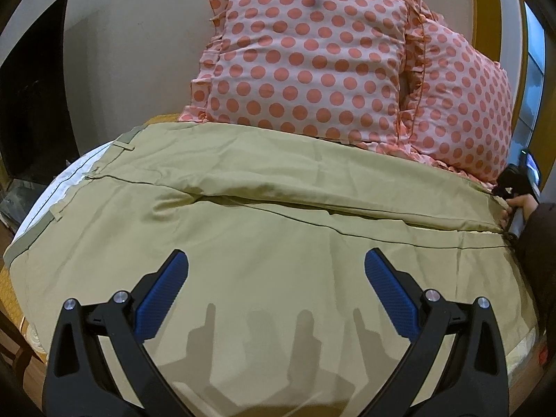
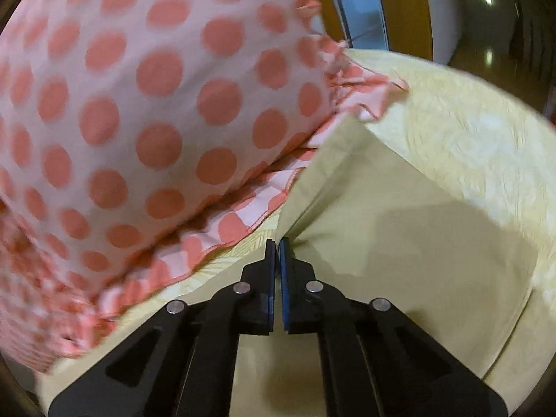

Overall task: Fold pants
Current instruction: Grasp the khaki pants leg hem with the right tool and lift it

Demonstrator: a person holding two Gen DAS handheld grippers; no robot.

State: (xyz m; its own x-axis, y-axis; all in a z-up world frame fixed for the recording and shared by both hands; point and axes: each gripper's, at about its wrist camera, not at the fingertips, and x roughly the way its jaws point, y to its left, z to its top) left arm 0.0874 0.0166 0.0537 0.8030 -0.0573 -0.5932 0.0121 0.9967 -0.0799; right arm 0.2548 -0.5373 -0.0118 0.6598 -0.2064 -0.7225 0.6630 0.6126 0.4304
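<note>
Spread wide, the left gripper (image 1: 276, 290) hovers over khaki pants (image 1: 264, 243) lying across the bed (image 2: 469, 132) beside spotted pillows (image 1: 312, 55). Right gripper (image 2: 277, 243) pinches a leg hem. Legs look laid together; crosswise folds remain.

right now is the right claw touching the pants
Touching. The right wrist view shows the right claw shut on a pinched fold of the pants, with the fabric puckering out from between its tips.
</note>
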